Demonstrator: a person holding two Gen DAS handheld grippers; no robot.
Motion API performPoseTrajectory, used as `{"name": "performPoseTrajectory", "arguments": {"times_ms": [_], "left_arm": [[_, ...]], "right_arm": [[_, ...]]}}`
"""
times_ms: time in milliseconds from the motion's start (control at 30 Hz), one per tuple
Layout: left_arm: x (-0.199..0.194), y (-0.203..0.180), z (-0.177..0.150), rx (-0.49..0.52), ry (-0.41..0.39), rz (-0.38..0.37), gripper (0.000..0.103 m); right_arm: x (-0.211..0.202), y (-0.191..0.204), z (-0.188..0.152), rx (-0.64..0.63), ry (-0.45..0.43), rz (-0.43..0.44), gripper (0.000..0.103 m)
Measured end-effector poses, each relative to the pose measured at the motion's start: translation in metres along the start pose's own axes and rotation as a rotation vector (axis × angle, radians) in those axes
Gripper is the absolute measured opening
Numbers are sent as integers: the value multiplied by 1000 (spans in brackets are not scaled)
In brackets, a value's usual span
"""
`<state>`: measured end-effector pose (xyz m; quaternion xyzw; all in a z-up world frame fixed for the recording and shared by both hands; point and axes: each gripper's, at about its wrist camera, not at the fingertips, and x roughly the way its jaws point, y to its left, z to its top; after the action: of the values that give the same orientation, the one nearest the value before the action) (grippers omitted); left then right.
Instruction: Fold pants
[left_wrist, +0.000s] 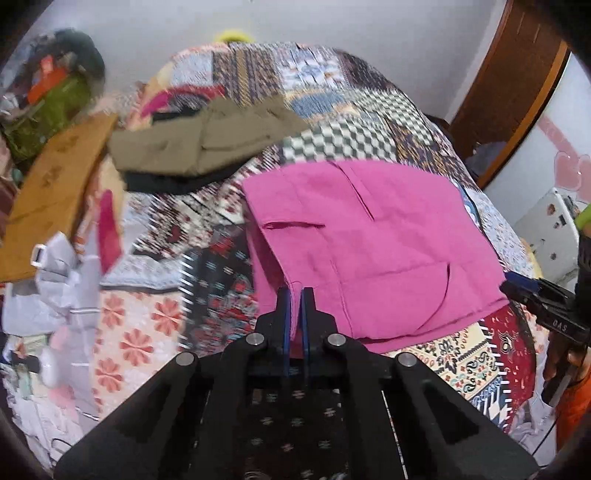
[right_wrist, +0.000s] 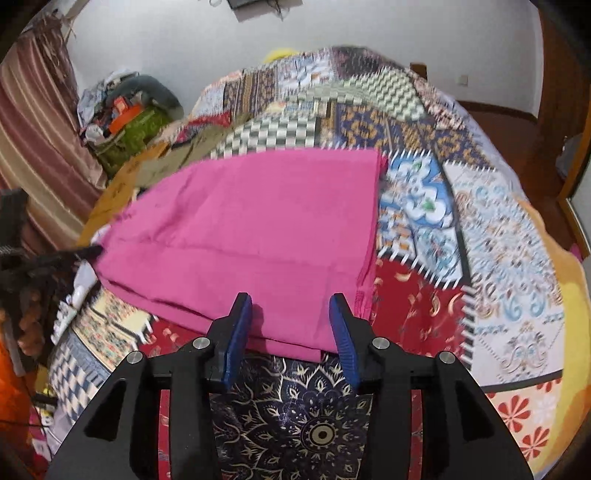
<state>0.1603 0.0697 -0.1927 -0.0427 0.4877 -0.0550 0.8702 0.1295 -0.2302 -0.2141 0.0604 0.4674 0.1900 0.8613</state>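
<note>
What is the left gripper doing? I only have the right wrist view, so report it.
Observer: The left gripper is shut on the near edge of the pink pants.
Operator: Report what lies beyond the pants on that side.
Observer: A folded olive garment lies on a dark garment, apart from the pink pants.
Operator: Describe the pants' top face there.
Observer: A pocket slit shows near the left edge.

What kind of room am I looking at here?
Most likely a bedroom in a home. A bed covered by a colourful patchwork quilt fills the view, folded bright pink pants lie on it, and a striped brown curtain hangs beside a cluttered corner.
</note>
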Motion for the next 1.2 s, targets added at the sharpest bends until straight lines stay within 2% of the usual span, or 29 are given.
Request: {"name": "performPoseTrajectory", "arguments": {"times_ms": [100,300,400,500,600,667,733,800,867,1067,1200], "left_arm": [[-3,6,-2,-16,-2,-12,4],[27,6,-17,4,84,14,7],[23,3,-17,27,67,43,10],[14,1,-11,59,43,86,14],[2,-2,-1,70,-2,124,26],[-8,-3,8,58,-43,100,44],[-17,-9,16,54,-79,79,47],[-20,-18,22,65,-92,57,48],[-18,-28,27,71,-95,30,54],[11,-59,21,117,-22,-36,59],[42,-71,4,166,58,-12,63]], "right_arm": [[-2,1,-4,-24,-5,-11,42],[-5,0,-5,-23,11,-11,42],[-8,4,-1,-42,11,-35,42],[-15,7,8,-43,-20,-24,42],[-25,16,19,-50,-61,6,43],[-27,23,26,-57,-80,29,43],[-27,34,31,-66,-90,57,43],[-22,45,35,-82,-91,82,43],[-16,54,36,-101,-84,99,43],[10,75,33,-134,-26,132,43],[29,78,26,-159,40,115,43]]}}
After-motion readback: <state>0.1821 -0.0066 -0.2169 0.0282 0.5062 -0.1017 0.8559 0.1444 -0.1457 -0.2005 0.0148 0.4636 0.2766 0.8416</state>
